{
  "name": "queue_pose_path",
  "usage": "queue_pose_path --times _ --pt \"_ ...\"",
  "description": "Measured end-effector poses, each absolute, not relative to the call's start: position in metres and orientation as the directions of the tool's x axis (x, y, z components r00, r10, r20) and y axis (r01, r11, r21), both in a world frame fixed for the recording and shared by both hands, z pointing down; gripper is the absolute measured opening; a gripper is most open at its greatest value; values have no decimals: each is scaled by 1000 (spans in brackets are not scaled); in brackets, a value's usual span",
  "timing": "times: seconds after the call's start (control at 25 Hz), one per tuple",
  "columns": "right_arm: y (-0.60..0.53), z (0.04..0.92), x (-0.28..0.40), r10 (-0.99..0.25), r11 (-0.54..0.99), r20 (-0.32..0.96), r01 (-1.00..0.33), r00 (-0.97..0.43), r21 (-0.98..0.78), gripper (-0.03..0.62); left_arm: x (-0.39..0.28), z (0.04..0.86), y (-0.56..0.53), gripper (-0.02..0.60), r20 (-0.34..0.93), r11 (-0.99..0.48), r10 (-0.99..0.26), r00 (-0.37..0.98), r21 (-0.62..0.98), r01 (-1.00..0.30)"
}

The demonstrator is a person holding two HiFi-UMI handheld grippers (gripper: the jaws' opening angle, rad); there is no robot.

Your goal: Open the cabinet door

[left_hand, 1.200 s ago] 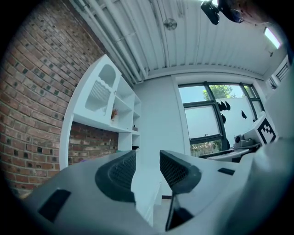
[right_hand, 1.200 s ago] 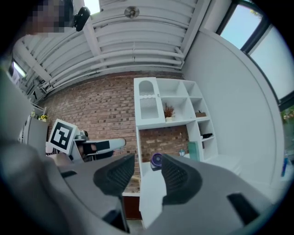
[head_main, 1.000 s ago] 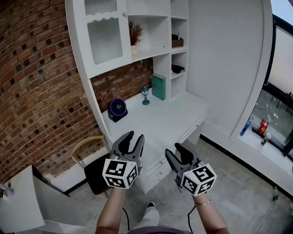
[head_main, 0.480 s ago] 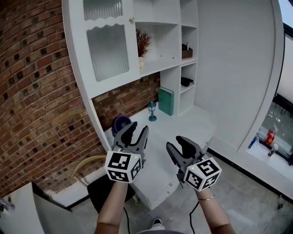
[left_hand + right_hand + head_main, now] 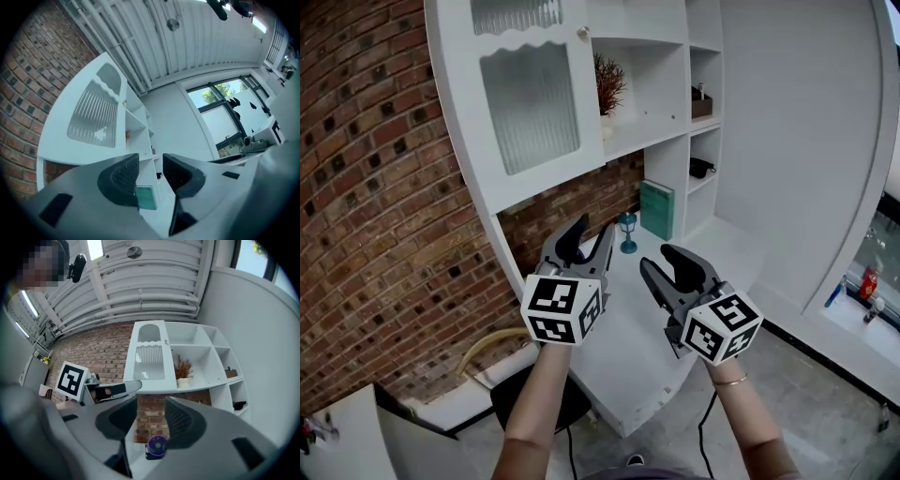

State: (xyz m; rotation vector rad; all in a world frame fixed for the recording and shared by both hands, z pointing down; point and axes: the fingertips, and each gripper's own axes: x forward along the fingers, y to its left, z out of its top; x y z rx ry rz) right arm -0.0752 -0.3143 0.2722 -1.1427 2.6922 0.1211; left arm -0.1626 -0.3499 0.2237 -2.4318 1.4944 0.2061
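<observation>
The white cabinet door (image 5: 530, 103) with a ribbed glass pane hangs closed at the upper left, its small knob (image 5: 582, 33) at the top right corner. Both grippers are held up below it, apart from it. My left gripper (image 5: 592, 232) is open; its jaws have just been opening, with nothing between them. My right gripper (image 5: 661, 261) is open and empty too. In the left gripper view the door (image 5: 93, 115) and knob (image 5: 124, 101) lie above the left gripper (image 5: 150, 164). In the right gripper view the door (image 5: 150, 357) stands straight above the right gripper (image 5: 152, 408).
Open shelves (image 5: 661, 131) to the door's right hold a potted plant (image 5: 608, 84). A green book (image 5: 656, 208) and a small lantern (image 5: 627, 232) stand on the white desk (image 5: 712, 244). A purple fan (image 5: 156, 446) sits under the cabinet. Brick wall (image 5: 366, 225) on the left, a chair (image 5: 502, 352) below.
Both grippers have risen and moved forward toward the cabinet. The cabinet door looms larger and nearer. The purple fan is now hidden behind the left gripper in the head view.
</observation>
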Motion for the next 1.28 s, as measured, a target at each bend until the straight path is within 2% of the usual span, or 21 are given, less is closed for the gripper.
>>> queue_pose_path --times 0.56,1.28 --pt "-403 215 -94 -605 765 -290 -643 -741 47 176 -167 141 -423 147 -347 -309 -856 383 -251 -917" --pt "-512 141 -134 -453 842 -317 -517 -833 155 176 -182 7 -520 153 -447 -38 -868 214 -371 -928"
